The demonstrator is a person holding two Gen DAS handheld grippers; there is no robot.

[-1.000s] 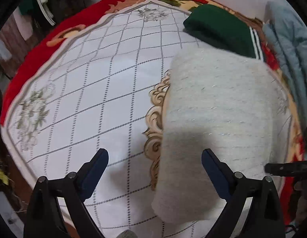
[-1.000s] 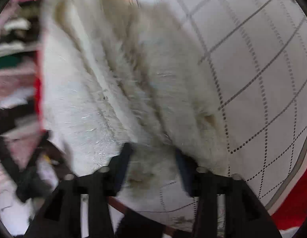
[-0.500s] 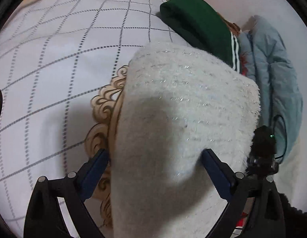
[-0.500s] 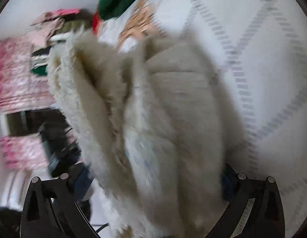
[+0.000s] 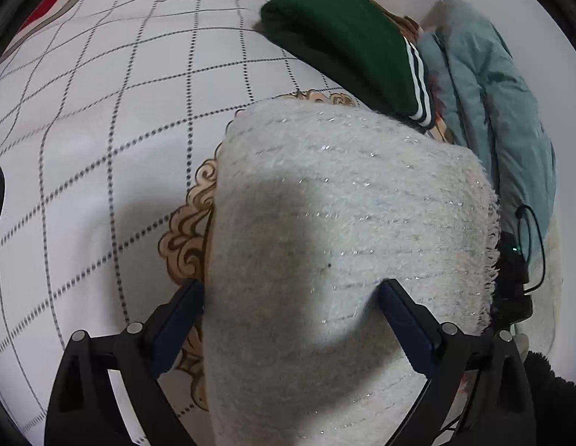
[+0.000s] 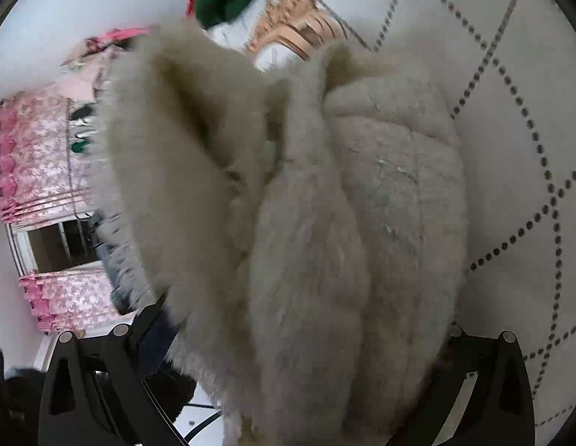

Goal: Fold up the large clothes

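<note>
A fluffy cream-white sweater (image 5: pixel 343 223) lies folded on the bed, filling the space between the fingers of my left gripper (image 5: pixel 291 319). The left jaws stand wide apart, one finger (image 5: pixel 176 319) at the sweater's left edge, the other (image 5: pixel 406 319) pressed into its top. In the right wrist view the same sweater (image 6: pixel 325 223) is bunched in thick folds between the wide-set fingers of my right gripper (image 6: pixel 299 349). Its fingertips are buried in the pile, so the grip is unclear.
The bed has a white quilted cover (image 5: pixel 102 130) with a dotted diamond grid and a gold scroll motif. A folded dark green garment with white stripes (image 5: pixel 343 44) and a grey-blue jacket (image 5: pixel 492 111) lie at the back right. Pink curtains (image 6: pixel 46 148) show in the right view.
The left gripper has moved right and forward over the sweater, which now sits between its fingers. The right gripper has opened wider and swung, with the sweater bunched up in front of it.
</note>
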